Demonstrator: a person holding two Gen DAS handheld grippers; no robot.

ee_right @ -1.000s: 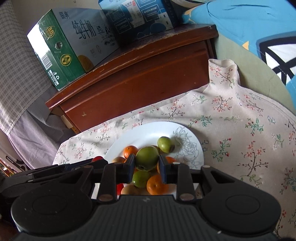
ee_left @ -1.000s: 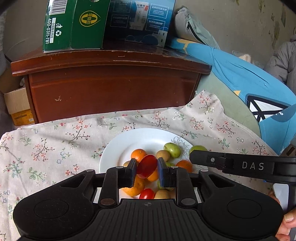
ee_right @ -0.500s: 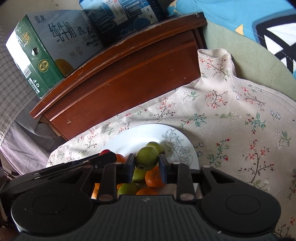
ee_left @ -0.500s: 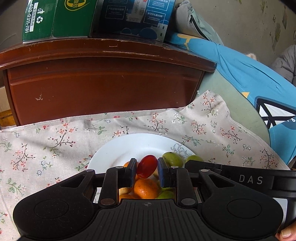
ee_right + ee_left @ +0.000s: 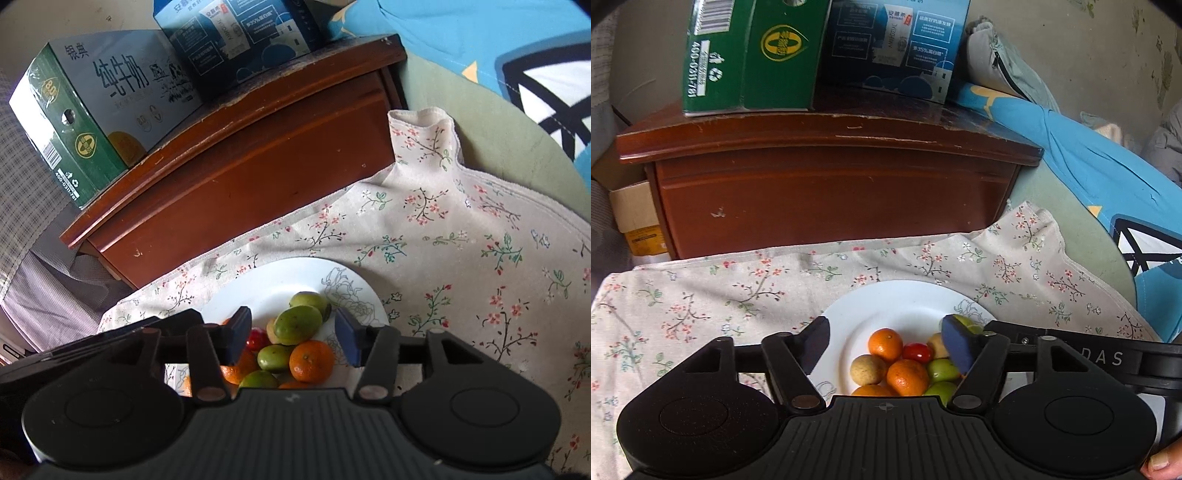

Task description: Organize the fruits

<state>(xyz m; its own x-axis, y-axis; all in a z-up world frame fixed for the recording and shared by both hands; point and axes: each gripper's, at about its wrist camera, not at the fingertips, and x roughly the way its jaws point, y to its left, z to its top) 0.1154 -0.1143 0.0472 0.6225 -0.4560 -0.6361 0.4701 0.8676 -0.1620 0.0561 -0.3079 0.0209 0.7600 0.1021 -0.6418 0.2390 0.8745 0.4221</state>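
Note:
A white plate (image 5: 886,302) on a floral cloth holds a pile of fruit: oranges (image 5: 885,344), green fruits (image 5: 942,370), a tan fruit (image 5: 868,369) and a red tomato (image 5: 916,352). My left gripper (image 5: 886,345) is open and empty over the pile. In the right wrist view the same plate (image 5: 258,291) shows; my right gripper (image 5: 293,334) is open, with a green fruit (image 5: 298,325) lying on the pile between its fingers, not gripped. The right gripper's arm crosses the left view at lower right.
The floral cloth (image 5: 701,295) covers the surface around the plate. A dark wooden cabinet (image 5: 831,184) stands behind, with a green carton (image 5: 750,55) and a blue carton (image 5: 897,44) on top. Blue bedding (image 5: 1089,166) lies to the right.
Both grippers have opened. The left let go of the red tomato and the right let go of the green fruit; both now lie on the pile on the plate.

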